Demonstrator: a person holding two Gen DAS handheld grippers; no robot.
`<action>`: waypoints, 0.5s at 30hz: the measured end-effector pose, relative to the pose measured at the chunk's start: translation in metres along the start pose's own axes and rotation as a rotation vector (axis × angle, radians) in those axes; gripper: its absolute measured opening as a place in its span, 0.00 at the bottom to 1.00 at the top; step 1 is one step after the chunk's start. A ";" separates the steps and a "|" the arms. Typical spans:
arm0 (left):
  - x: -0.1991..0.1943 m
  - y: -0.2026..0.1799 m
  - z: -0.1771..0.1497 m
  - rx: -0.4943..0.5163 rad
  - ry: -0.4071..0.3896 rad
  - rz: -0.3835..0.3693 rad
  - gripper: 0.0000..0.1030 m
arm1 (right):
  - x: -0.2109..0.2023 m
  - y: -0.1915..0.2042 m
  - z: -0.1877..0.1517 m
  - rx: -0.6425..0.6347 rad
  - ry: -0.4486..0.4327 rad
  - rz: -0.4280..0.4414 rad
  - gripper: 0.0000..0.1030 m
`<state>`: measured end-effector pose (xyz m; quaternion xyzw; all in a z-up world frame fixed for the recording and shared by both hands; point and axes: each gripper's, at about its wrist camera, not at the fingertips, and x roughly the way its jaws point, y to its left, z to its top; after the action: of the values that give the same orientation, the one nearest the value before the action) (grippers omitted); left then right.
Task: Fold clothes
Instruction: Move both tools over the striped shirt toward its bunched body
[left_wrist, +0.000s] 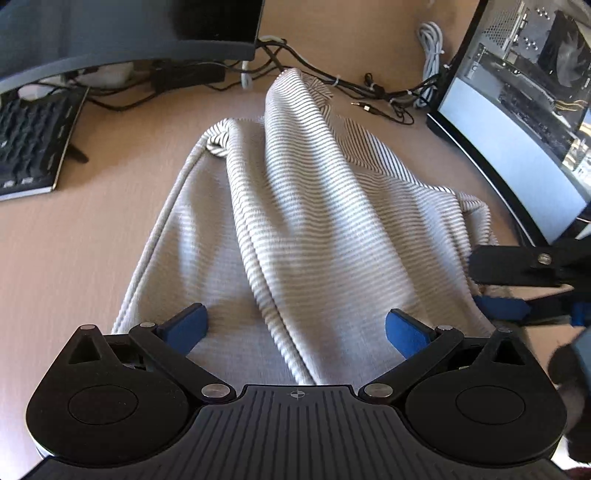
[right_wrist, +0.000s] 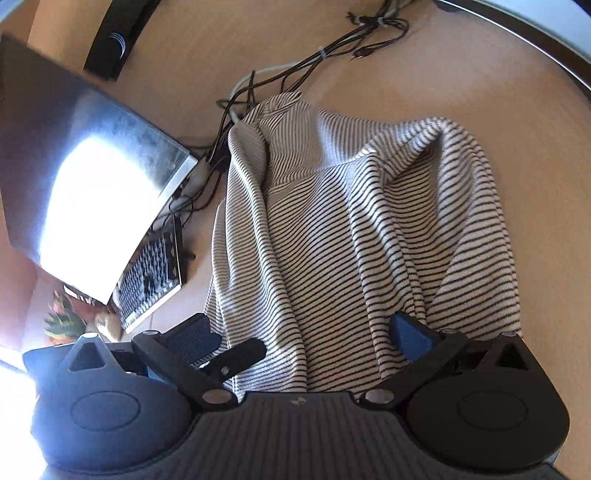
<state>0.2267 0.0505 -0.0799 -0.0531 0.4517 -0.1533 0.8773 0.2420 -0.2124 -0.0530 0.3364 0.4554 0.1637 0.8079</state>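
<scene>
A white garment with thin dark stripes (left_wrist: 306, 221) lies bunched on the tan desk, its far part draped up in a ridge. It also fills the middle of the right wrist view (right_wrist: 351, 229). My left gripper (left_wrist: 295, 328) is open, its blue pads wide apart over the near hem of the garment. My right gripper (right_wrist: 303, 332) is open too, with the cloth between and under its pads. In the left wrist view the right gripper (left_wrist: 517, 291) shows at the right edge, by the garment's right side. The left gripper's finger (right_wrist: 236, 354) shows at lower left in the right wrist view.
A dark keyboard (left_wrist: 33, 144) and a monitor (left_wrist: 122, 33) stand at the far left. A second curved monitor (left_wrist: 517, 122) stands at the right. Black and white cables (left_wrist: 354, 85) run behind the garment. Bare desk (left_wrist: 74, 251) lies to the left.
</scene>
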 end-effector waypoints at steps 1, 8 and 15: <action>-0.003 0.001 -0.003 -0.008 0.001 -0.006 1.00 | 0.000 0.001 -0.001 -0.014 0.001 -0.002 1.00; -0.012 0.005 -0.009 -0.050 0.037 -0.045 1.00 | 0.001 0.001 0.003 -0.074 0.026 0.012 1.00; -0.017 0.006 -0.012 -0.052 0.077 -0.122 1.00 | -0.007 0.010 0.028 -0.187 -0.033 -0.154 1.00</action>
<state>0.2086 0.0624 -0.0750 -0.0973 0.4849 -0.1969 0.8466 0.2618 -0.2205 -0.0318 0.2260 0.4493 0.1372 0.8534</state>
